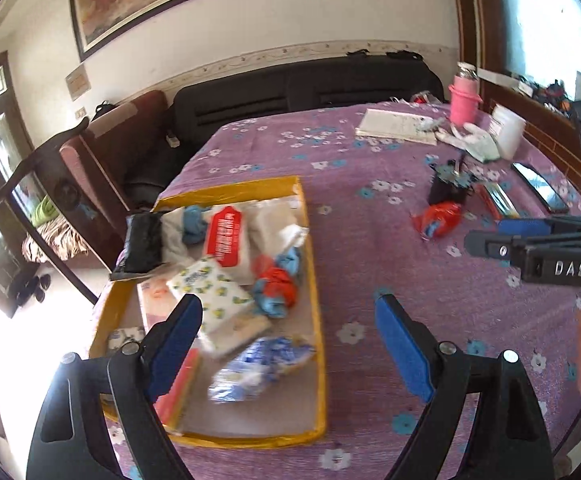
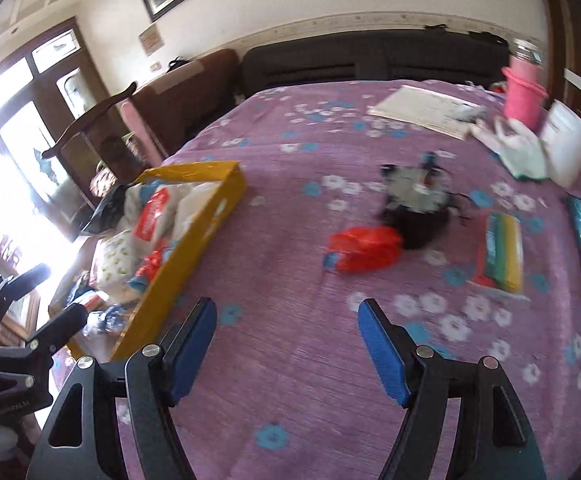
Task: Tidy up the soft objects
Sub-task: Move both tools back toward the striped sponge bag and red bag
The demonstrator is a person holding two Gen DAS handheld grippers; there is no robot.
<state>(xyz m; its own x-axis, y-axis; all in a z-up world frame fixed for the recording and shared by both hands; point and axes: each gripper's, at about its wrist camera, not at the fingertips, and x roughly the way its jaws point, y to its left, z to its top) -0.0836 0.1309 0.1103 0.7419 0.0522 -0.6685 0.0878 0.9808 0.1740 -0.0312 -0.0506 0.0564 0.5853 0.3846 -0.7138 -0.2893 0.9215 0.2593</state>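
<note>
Desk (image 2: 290, 360) covered w/ purple floral cloth; sofa (image 2: 370, 60) at 12, door (image 2: 30, 120) at 9. Soft packs seen in yellow tray (image 1: 318, 320); red pack (image 2: 362, 254) outside at 1. Left gripper (image 1: 288, 320) & right gripper (image 2: 286, 320) released, empty.

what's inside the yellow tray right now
The yellow tray holds piled soft packs: a red-labelled white pack, a lemon-print tissue pack, a black pouch. Whatever lies beneath them is hidden.

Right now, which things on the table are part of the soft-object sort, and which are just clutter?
Job: yellow tray of soft packs; red bag loose on the cloth; both grippers, open and empty.
Clutter: pink bottle, papers, phone, white gloves.
</note>
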